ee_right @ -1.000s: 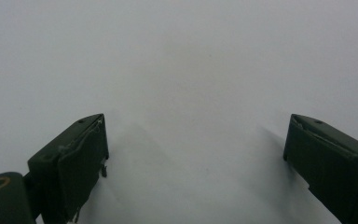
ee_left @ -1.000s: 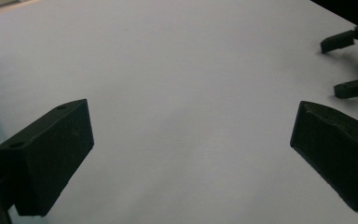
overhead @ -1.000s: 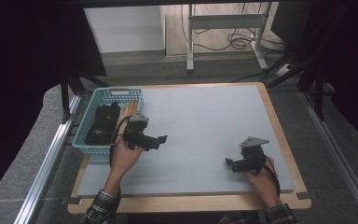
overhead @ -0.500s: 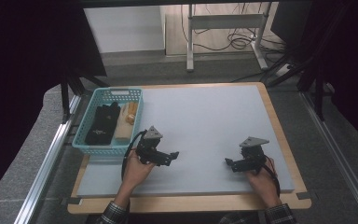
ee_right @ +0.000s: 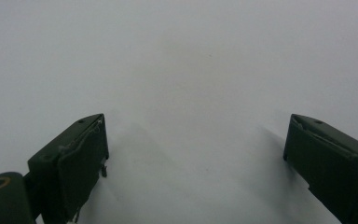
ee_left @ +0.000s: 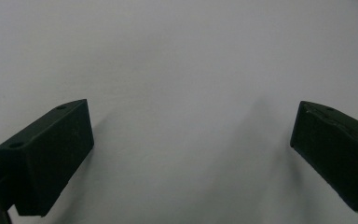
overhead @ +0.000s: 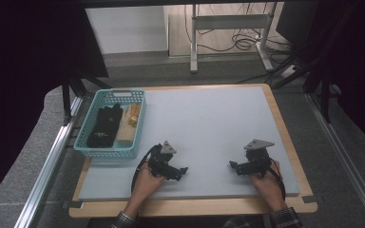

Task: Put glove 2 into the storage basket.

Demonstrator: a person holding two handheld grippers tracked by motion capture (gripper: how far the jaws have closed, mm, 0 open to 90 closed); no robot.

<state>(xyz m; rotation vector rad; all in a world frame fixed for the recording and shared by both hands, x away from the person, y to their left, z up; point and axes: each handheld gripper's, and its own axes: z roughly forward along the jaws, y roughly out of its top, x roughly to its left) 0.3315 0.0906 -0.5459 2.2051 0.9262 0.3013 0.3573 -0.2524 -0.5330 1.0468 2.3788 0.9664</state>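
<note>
Left gripper (overhead: 183, 169) drawn back from basket (overhead: 91, 148), both grippers' jaws wide, grey table (overhead: 209, 118).

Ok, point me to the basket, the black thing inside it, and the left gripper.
teal basket (overhead: 105, 152), high view, near rim
black item (overhead: 105, 124), high view, middle of it, lying in the basket
left gripper (overhead: 183, 170), high view, between its fingertips, over the table

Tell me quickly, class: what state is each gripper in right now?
Left gripper: open, jaws wide apart, nothing between them, over the bare table.
Right gripper: open, jaws wide apart, holding nothing.
</note>
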